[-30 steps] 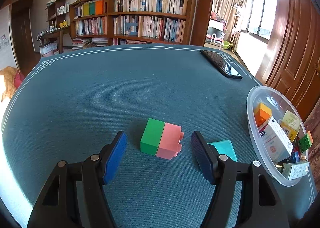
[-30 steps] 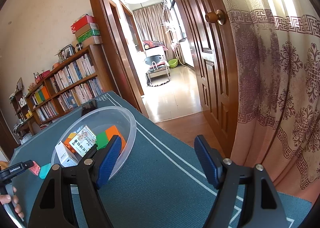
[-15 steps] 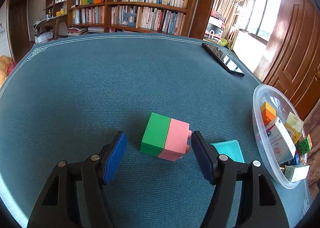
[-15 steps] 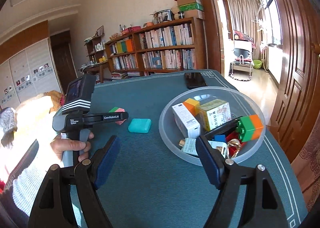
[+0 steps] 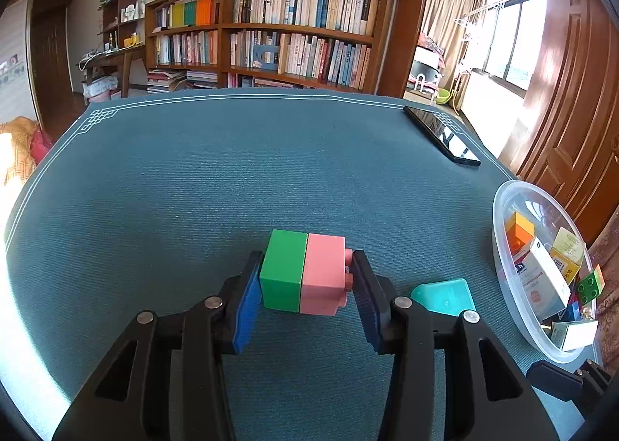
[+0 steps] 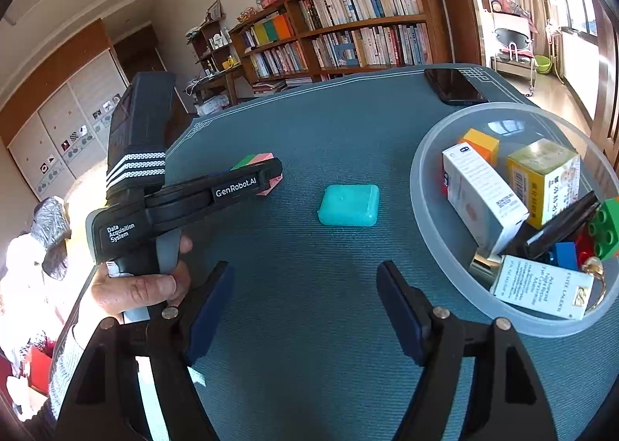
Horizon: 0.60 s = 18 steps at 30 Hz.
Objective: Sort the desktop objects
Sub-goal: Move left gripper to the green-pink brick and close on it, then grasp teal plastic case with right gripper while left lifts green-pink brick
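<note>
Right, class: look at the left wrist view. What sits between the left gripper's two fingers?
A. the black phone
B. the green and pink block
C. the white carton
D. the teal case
B: the green and pink block sits between the left gripper fingers, with the teal case off to its right on the table.

The left gripper [image 5: 303, 296] jaws have closed from wide apart onto the green-and-pink block [image 5: 303, 276].

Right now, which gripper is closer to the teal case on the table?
Left. The left gripper, clamped on the green and pink block, sits just beside the teal case. The right gripper is open, set back from the case with bare mat between them.
</note>
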Each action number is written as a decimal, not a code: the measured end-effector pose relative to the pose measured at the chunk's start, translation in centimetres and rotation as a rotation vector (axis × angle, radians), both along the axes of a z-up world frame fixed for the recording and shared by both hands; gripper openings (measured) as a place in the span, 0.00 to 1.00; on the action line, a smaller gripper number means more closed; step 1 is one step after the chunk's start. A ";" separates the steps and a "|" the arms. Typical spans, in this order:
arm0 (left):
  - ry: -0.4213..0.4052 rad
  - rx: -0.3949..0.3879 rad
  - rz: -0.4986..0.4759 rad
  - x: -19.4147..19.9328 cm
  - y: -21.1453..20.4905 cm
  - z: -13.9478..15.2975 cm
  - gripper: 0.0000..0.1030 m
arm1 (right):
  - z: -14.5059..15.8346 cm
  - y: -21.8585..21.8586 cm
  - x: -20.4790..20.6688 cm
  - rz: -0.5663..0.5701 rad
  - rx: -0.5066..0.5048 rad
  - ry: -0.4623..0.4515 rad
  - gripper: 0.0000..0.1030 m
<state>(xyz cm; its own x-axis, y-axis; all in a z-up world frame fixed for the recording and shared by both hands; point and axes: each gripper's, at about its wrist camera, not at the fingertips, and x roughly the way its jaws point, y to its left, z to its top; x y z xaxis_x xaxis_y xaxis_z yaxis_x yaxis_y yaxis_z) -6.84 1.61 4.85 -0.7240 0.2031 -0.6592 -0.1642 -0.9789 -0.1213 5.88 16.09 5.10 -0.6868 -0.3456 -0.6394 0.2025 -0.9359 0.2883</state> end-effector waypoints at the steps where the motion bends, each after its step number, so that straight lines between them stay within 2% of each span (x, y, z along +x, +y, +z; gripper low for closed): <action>1: 0.004 0.006 0.014 0.1 -0.4 0.2 0.46 | -0.2 -0.3 -0.5 -0.008 0.018 -0.005 0.67; 4: 0.013 0.031 0.049 0.3 -1.6 0.6 0.46 | -0.8 -1.0 -2.2 -0.019 0.046 -0.026 0.59; 11: 0.034 0.039 0.060 0.8 -2.2 1.2 0.46 | -1.7 -2.5 -5.2 -0.123 0.204 -0.033 0.59; 18: 0.046 0.068 0.064 0.9 -2.7 1.6 0.47 | -2.1 -3.0 -8.1 -0.168 0.271 -0.053 0.59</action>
<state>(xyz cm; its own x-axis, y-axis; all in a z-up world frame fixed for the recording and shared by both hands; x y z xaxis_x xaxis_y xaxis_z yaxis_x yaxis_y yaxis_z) -5.98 -1.12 6.47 -0.7659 0.1985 -0.6115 -0.1087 -0.9774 -0.1812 -2.21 13.10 3.02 -0.6829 -0.0424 -0.7293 0.0295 -0.9991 0.0305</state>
